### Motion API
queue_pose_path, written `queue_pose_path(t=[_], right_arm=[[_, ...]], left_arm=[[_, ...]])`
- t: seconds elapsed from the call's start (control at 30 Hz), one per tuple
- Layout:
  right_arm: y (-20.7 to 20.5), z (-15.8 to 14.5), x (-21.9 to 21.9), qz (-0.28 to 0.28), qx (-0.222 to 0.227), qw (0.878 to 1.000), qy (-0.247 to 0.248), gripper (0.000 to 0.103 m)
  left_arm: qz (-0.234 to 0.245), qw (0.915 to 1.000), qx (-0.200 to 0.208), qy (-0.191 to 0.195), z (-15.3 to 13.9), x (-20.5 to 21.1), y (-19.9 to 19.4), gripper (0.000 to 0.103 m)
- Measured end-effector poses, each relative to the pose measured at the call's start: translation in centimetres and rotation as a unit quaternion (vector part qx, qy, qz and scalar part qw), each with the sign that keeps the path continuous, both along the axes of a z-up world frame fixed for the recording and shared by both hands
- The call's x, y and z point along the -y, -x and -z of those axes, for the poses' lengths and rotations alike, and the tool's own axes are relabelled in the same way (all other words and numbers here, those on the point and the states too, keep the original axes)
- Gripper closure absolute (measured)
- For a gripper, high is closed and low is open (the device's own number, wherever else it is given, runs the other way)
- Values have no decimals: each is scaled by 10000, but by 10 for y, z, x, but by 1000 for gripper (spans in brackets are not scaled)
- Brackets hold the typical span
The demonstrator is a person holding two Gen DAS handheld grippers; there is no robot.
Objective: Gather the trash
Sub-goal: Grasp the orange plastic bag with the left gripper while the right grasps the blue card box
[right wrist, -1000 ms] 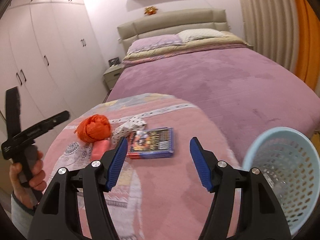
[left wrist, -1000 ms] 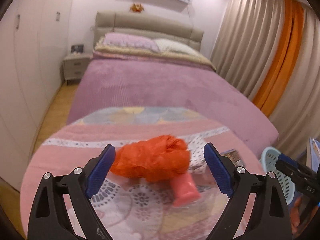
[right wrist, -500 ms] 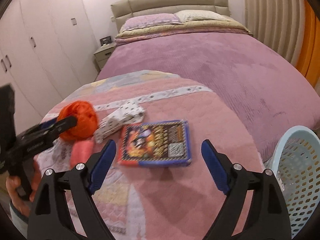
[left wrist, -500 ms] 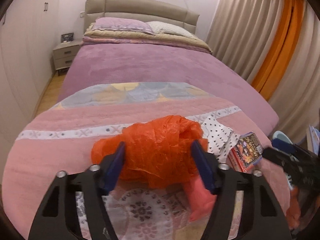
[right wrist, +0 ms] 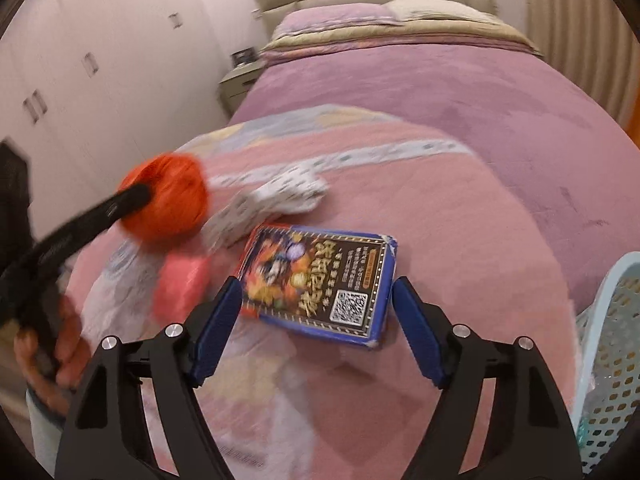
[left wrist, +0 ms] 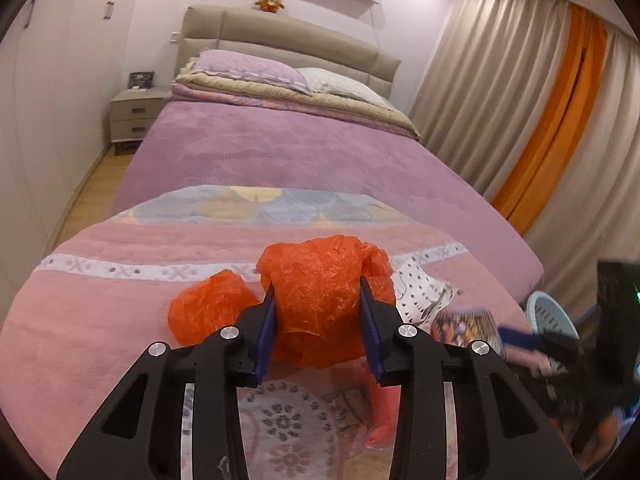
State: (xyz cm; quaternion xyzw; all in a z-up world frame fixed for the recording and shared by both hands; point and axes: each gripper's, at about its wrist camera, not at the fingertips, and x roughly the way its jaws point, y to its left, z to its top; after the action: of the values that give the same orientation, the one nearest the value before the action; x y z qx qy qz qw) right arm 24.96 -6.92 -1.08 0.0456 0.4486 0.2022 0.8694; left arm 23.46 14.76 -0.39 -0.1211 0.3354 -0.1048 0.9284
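Note:
My left gripper (left wrist: 318, 316) is shut on a crumpled orange plastic bag (left wrist: 316, 288), pinched between the blue pads above the pink blanket; it also shows in the right wrist view (right wrist: 168, 200). My right gripper (right wrist: 316, 320) is open, its jaws on either side of a blue printed box (right wrist: 320, 284) that lies flat on the blanket. A white dotted wrapper (right wrist: 276, 200) and a pink tube (right wrist: 182, 284) lie between the bag and the box. A light blue basket (right wrist: 612, 344) stands at the right.
The pink blanket (left wrist: 100, 320) covers the foot of a purple bed (left wrist: 300, 152). A nightstand (left wrist: 134, 120) and white wardrobes (right wrist: 80, 80) stand to the left. Beige and orange curtains (left wrist: 540, 120) hang on the right.
My left gripper closed on the orange bag and lifted it a little. My right gripper moved forward and down until its open jaws flank the blue box.

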Motion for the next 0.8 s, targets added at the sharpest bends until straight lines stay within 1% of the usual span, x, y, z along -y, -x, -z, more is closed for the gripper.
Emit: queue_pose_path(t=[0.13,0.17,0.23,0.27,0.3,0.37,0.43,0.53,0.6,0.8], right_arm=[[29,-7,-14,-610,-43,9980,-188,30],[36,-9,-16,-704,32,9975,-94,30],[42,-12,-16,-697,222,9970,240,29],[42,-13,-16,-717,319,9960,419,28],[39,-12,-16,-737,346,9953,522,25],[31,-8,-20,-785,321,9938,715,23],[22,-4,-23,-916,247,9928,728,23],[9,6,-30,-981,171,9909,907,23],[5,7,-33,-1019,159,9908,882,23],[8,11,-42,-1024,345,9898,933,24]], left_arm=[[-75,10000,-7,61,0,-5,-1,68],[-91,9999,-2,68,0,-6,0,68],[-100,9999,11,80,-1,-7,0,68],[-98,9999,13,86,-1,-7,-1,68],[-104,9999,12,73,-1,-7,-1,68],[-120,9999,19,19,-1,-7,-1,68],[-129,9999,22,13,-1,-7,-1,68],[-144,9999,34,29,-1,-7,-1,68],[-156,9999,28,34,-1,-6,-1,68],[-132,9999,38,-6,-1,-5,0,68]])
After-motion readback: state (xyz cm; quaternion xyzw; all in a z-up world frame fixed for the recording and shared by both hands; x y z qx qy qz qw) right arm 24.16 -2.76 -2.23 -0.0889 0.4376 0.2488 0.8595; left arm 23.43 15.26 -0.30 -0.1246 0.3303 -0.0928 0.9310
